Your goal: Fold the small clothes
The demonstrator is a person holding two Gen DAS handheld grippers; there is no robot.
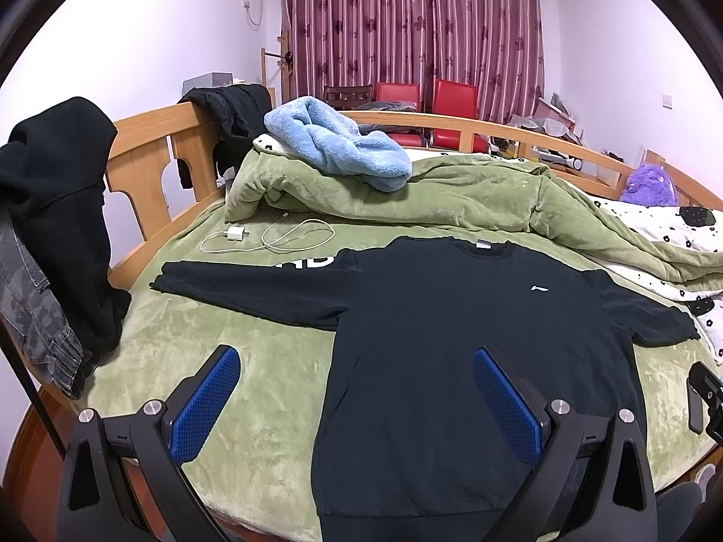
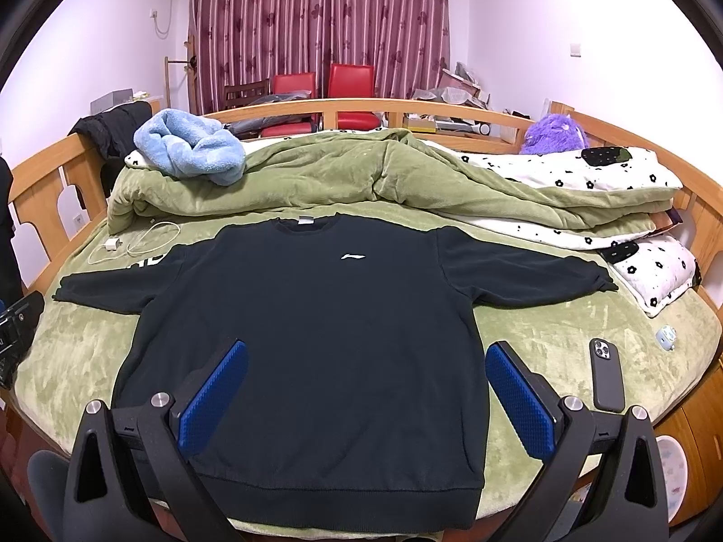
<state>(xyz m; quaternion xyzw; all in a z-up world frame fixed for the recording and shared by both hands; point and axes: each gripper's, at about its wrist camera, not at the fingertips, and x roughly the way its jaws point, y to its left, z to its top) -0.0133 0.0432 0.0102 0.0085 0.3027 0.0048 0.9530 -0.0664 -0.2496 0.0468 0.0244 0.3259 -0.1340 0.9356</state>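
A black sweatshirt [image 1: 452, 338] with a small white chest logo lies flat and face up on the green bed cover, both sleeves spread out sideways, hem toward me. It also shows in the right wrist view [image 2: 316, 338]. My left gripper [image 1: 357, 361] is open and empty, hovering above the sweatshirt's lower left side, its blue pads wide apart. My right gripper [image 2: 366, 352] is open and empty above the sweatshirt's lower body. Part of the right gripper shows at the right edge of the left wrist view [image 1: 705, 397].
A white charger and cable [image 1: 266, 235] lie by the left sleeve. A bunched green quilt [image 2: 361, 171] with a blue blanket [image 2: 194, 144] lies behind. A phone [image 2: 607, 375] lies right of the sweatshirt. Dark clothes [image 1: 58, 207] hang on the wooden bed rail [image 1: 149, 171].
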